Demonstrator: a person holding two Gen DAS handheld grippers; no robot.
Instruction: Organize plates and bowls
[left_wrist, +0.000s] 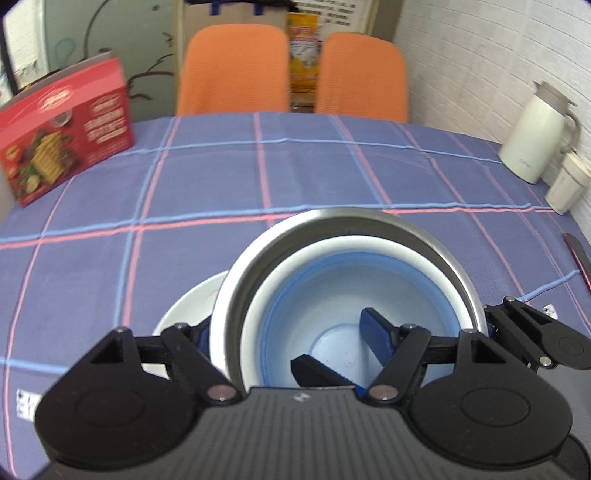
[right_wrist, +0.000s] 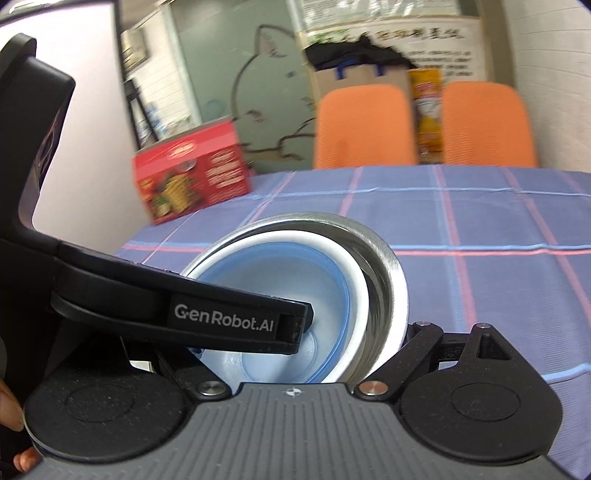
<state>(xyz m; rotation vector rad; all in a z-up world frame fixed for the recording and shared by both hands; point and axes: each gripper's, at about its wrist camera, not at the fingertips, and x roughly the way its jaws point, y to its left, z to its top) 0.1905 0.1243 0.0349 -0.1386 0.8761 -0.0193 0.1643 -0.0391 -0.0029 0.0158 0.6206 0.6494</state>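
A steel bowl (left_wrist: 424, 232) holds a white bowl with a blue lining (left_wrist: 332, 295), and this stack sits over a white plate (left_wrist: 184, 314) on the checked cloth. My left gripper (left_wrist: 288, 330) is open. One of its fingers (left_wrist: 201, 332) is outside the steel bowl's left wall and the other is inside the blue bowl. In the right wrist view the steel bowl (right_wrist: 388, 266) looks tilted. My right gripper (right_wrist: 314, 354) is spread open around the bowl's near right side, with its fingertips hidden. The left gripper's body (right_wrist: 221, 321) crosses over the blue bowl (right_wrist: 280, 280).
A red food box (left_wrist: 66, 129) stands at the table's far left. A white jug (left_wrist: 535, 136) and a small white cup (left_wrist: 565, 184) stand at the far right by the wall. A dark red object (left_wrist: 580, 258) lies at the right edge. Two orange chairs (left_wrist: 236, 70) stand behind the table.
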